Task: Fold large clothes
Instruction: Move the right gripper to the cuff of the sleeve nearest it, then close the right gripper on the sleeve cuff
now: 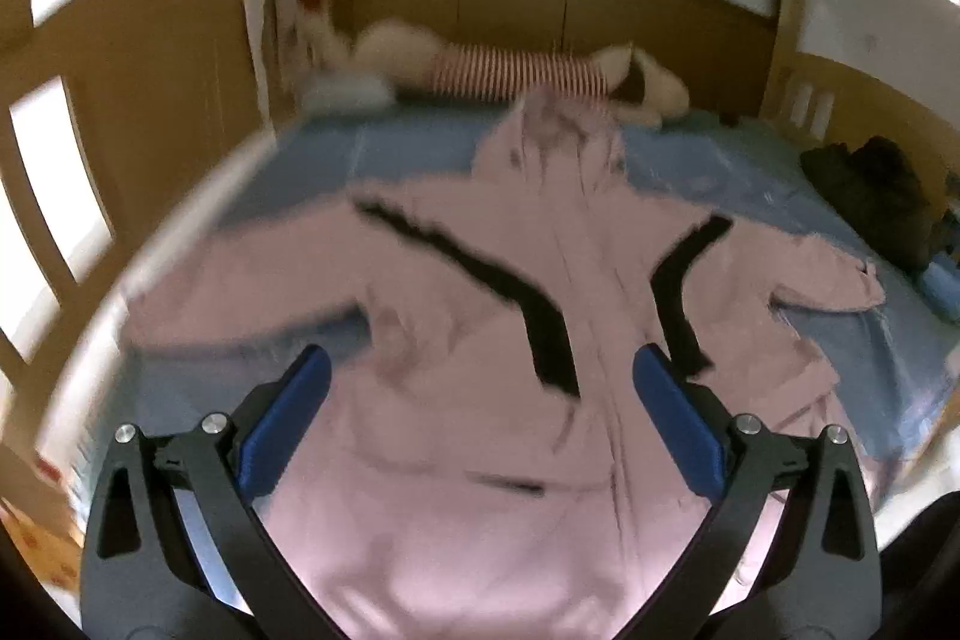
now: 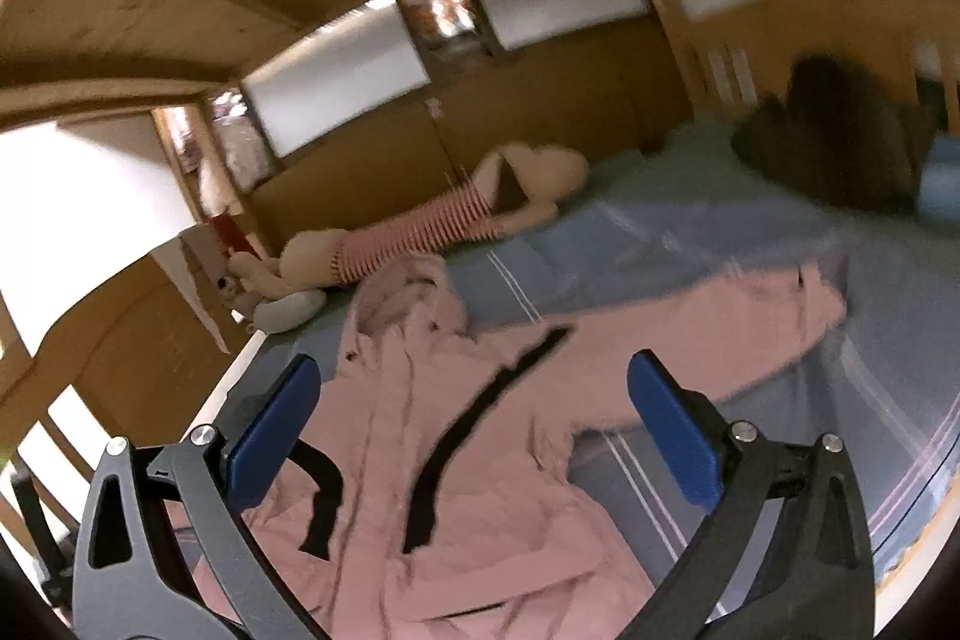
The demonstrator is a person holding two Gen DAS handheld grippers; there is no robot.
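A large pink hooded jacket (image 1: pixel 480 316) with black stripes lies spread face up on the blue bed sheet (image 1: pixel 408 148), hood toward the far wall and both sleeves stretched out sideways. My left gripper (image 1: pixel 480 370) is open and empty, held above the jacket's lower body. In the right wrist view the same jacket (image 2: pixel 480 460) lies below, its right sleeve (image 2: pixel 720 322) reaching right. My right gripper (image 2: pixel 474 382) is open and empty, above the jacket's chest and right armpit.
A plush toy in a red-striped shirt (image 1: pixel 516 70) lies along the wooden headboard wall; it also shows in the right wrist view (image 2: pixel 414 226). A dark pile of clothes (image 1: pixel 870 196) sits at the bed's right side. The bed's white left edge (image 1: pixel 180 232) curves beside a wooden railing.
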